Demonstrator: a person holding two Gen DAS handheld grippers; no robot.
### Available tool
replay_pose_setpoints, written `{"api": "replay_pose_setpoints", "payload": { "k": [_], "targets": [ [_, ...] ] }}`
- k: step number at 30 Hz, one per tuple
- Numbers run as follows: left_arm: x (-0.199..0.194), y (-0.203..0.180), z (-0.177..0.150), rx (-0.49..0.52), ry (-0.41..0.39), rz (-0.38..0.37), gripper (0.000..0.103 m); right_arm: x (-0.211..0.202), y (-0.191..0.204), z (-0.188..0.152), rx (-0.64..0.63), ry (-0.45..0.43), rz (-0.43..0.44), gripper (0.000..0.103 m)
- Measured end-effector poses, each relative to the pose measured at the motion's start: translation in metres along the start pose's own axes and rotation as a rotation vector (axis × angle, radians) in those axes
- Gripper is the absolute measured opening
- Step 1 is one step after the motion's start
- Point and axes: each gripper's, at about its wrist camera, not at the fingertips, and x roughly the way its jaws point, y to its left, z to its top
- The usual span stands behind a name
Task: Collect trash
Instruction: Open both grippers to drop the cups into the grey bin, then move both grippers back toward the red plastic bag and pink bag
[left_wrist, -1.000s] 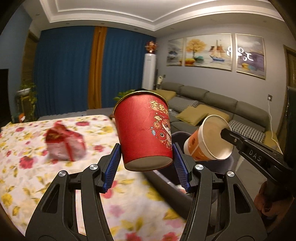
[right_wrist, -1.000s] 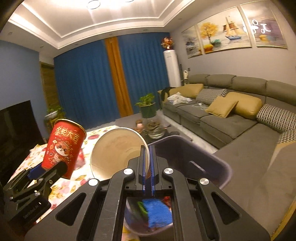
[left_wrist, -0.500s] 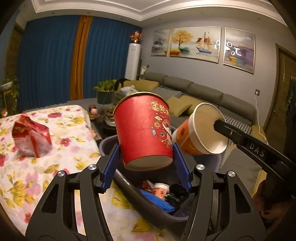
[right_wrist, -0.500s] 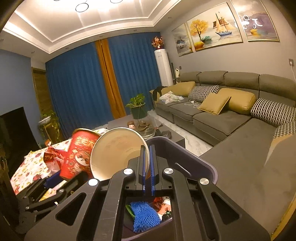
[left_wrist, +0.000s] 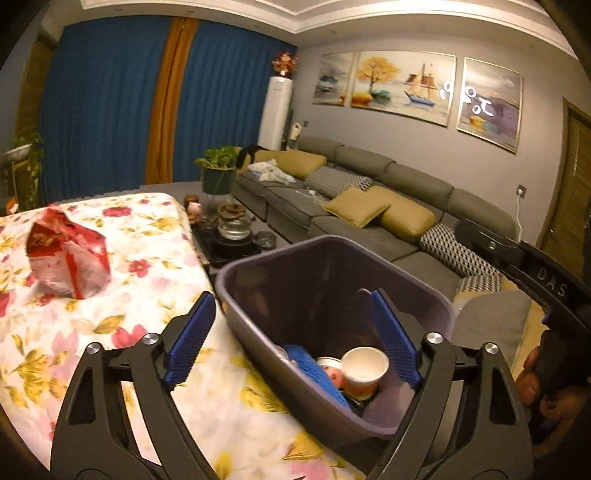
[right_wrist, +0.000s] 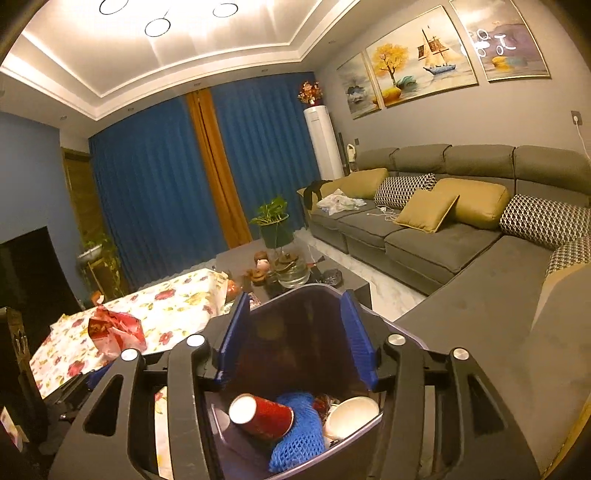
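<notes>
both grippers hang over the bin with nothing between their pads. left gripper (left_wrist: 291, 332) points down and forward over the near rim of the dark plastic bin (left_wrist: 258, 295), its blue pads spread wide and opening further, one over the flowered tablecloth (left_wrist: 147, 236), the other over the bin's inside. right gripper (right_wrist: 291, 332) sits a little below level above the same bin (right_wrist: 314, 291), jaws parting, empty. from my left camera i see the right tool's black body (left_wrist: 532, 273) at the far right with a hand (left_wrist: 535, 384) wrapped on its grip.

the cups are down in the bin: the red paper cup (right_wrist: 262, 411) lies on its side with the mouth towards me, resting against a blue mesh scrubber (right_wrist: 295, 432); the white-lined cup (right_wrist: 351, 411) lies just beside it on the right, mouth tilted up. in the left view only that pale cup (left_wrist: 364, 369) and the blue mesh (left_wrist: 314, 373) show clearly.

a crumpled red and white wrapper (left_wrist: 66, 254) sits on the tablecloth, well apart from the bin.
</notes>
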Motion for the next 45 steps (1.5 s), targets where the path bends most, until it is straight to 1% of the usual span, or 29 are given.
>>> {"api": "replay_pose_setpoints", "payload": {
  "k": [2,7,11,17,23,27,30,35,38,41,45],
  "targets": [
    [-0.005,0.004,0.002,0.003,-0.01,0.034,0.088,-0.002,0.003,0.001,-0.004,-0.004,0.003,0.06],
    [-0.02,0.026,0.007,-0.025,-0.016,0.136,0.089,-0.003,0.018,0.002,-0.017,-0.008,0.027,0.068],
    [-0.034,0.054,0.012,-0.051,-0.031,0.247,0.089,0.0,0.04,-0.002,-0.047,0.009,0.063,0.071],
    [-0.059,0.103,0.02,-0.1,-0.06,0.384,0.089,0.013,0.093,-0.009,-0.106,0.045,0.139,0.071],
    [-0.081,0.158,0.025,-0.145,-0.09,0.529,0.089,0.041,0.156,-0.018,-0.163,0.095,0.211,0.071],
    [-0.085,0.187,0.026,-0.173,-0.077,0.589,0.089,0.063,0.198,-0.028,-0.201,0.124,0.242,0.071],
    [-0.087,0.21,0.027,-0.204,-0.07,0.616,0.089,0.081,0.226,-0.034,-0.223,0.15,0.263,0.071],
    [-0.087,0.239,0.033,-0.239,-0.077,0.662,0.089,0.113,0.265,-0.04,-0.259,0.163,0.297,0.071],
    [-0.087,0.252,0.036,-0.262,-0.083,0.682,0.089,0.131,0.28,-0.046,-0.273,0.178,0.316,0.071],
    [-0.084,0.266,0.038,-0.279,-0.088,0.722,0.089,0.151,0.296,-0.055,-0.295,0.201,0.325,0.071],
    [-0.075,0.282,0.041,-0.305,-0.083,0.738,0.089,0.174,0.309,-0.068,-0.316,0.237,0.327,0.071]
  ]
}}
